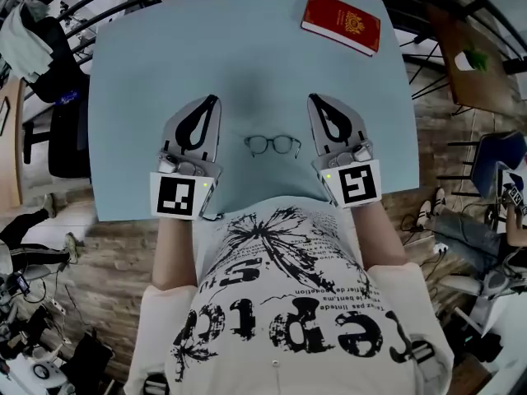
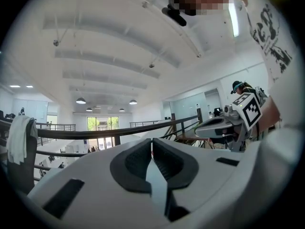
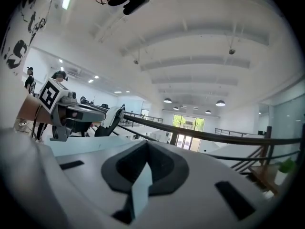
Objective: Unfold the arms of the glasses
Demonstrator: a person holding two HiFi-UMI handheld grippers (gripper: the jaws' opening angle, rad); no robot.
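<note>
Thin dark-framed glasses [image 1: 272,145] lie on the pale blue table [image 1: 148,81] in the head view, between my two grippers and apart from both. My left gripper [image 1: 213,99] hangs to their left, raised and pointing level away from me, its jaws shut with nothing in them. To the right of the glasses, my right gripper [image 1: 313,99] is held the same way, shut and empty. The left gripper view shows its closed fingertips [image 2: 152,141] against a hall ceiling; the right gripper view likewise shows closed tips [image 3: 147,144]. Neither gripper view shows the glasses.
A red passport booklet [image 1: 341,21] lies at the table's far right corner. Dark railings [image 2: 119,130] run behind the table. A chair with clothes [image 1: 41,48] stands at the left, a small brown table [image 1: 465,60] at the right.
</note>
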